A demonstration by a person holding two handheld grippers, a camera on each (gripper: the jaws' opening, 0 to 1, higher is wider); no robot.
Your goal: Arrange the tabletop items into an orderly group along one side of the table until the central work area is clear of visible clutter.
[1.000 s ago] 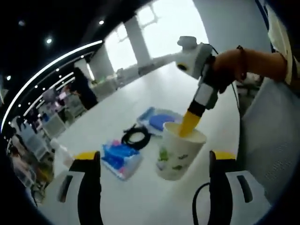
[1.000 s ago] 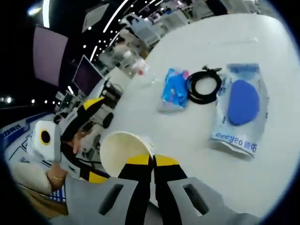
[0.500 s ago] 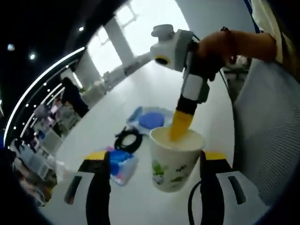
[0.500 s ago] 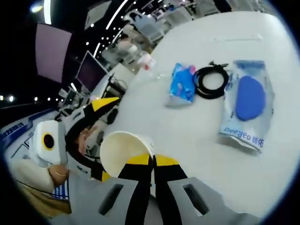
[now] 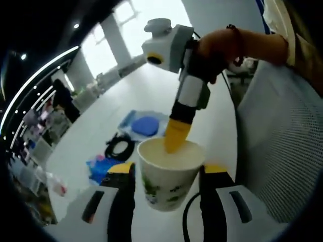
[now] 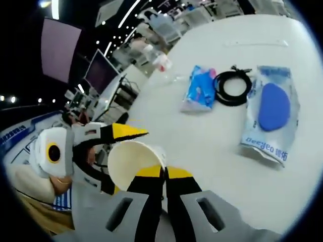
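Two grippers on one paper cup (image 5: 168, 174). Right gripper (image 6: 163, 174) is pinched tight on the cup's rim (image 6: 151, 151), one jaw inside the cup, one outside; seen from the left gripper view it comes down from above with a yellow tip dipped into the cup mouth, and the person's hand (image 5: 214, 53) is wrapped round its handle. Left gripper (image 5: 166, 174) stands wide, jaws either side of the cup; cannot tell if they touch the wall.

Change over the last second: in the left gripper view the cup has gone from sitting ahead of and between the jaw tips to right between them, larger and lower in the picture, so the left gripper has closed in on it. In the right gripper view the left gripper's yellow tip (image 6: 128, 132) has come in from the left and now lies just beside the cup rim; half a second ago it was further off. Right gripper's hold on the rim is unchanged.

Cup is at the near edge of the white table (image 6: 212, 146). Further out on the table, well apart from the cup: a blue packet (image 6: 202, 89), a coiled black cable (image 6: 233, 88) just beside it, and a clear pouch with a blue oval item inside (image 6: 272, 113). Their layout is the same as before.
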